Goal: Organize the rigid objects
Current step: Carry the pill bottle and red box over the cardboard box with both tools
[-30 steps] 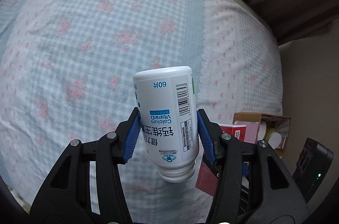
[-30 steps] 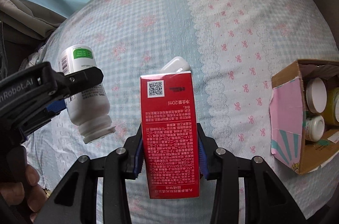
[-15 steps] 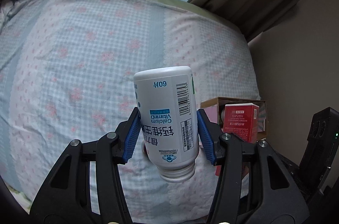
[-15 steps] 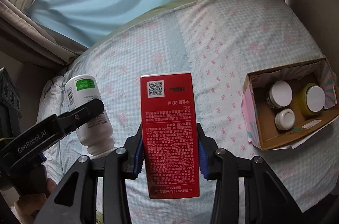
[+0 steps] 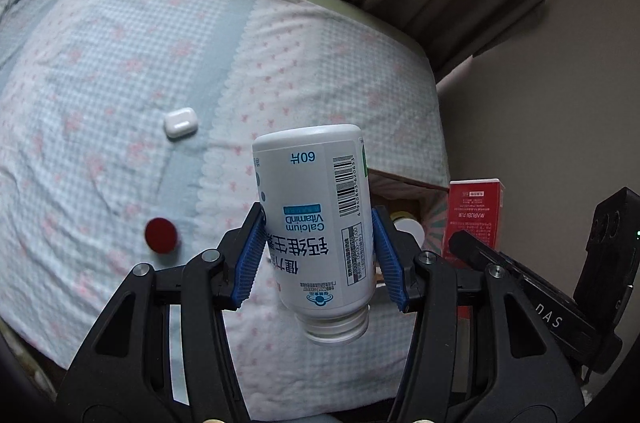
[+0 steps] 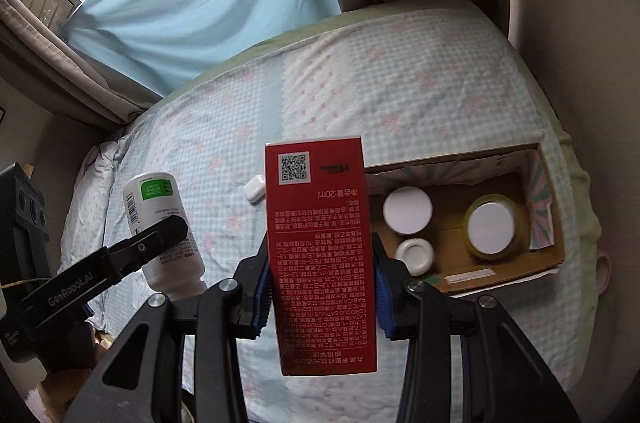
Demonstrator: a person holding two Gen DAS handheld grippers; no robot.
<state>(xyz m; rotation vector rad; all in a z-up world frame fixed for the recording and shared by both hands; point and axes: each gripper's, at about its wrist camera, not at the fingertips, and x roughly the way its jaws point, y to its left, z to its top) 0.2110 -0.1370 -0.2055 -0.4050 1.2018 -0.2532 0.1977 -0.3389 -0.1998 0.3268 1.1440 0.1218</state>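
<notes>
My left jaws clamp the bottle (image 5: pixel 316 223) and my right jaws the carton (image 6: pixel 322 243), both carried clear of the bed (image 6: pixel 400 83) for stowing in the box (image 6: pixel 460 275).

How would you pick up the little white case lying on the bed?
Grip the white case across its short width, coming straight down from above. It lies flat on the bedspread with open space all round, and its long rounded sides look narrow enough for the pads.

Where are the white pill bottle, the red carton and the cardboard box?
white pill bottle (image 5: pixel 316 223), left wrist view, on its label.
red carton (image 6: pixel 322 247), right wrist view, on its printed face.
cardboard box (image 6: pixel 452 223), right wrist view, on its bare floor.
</notes>
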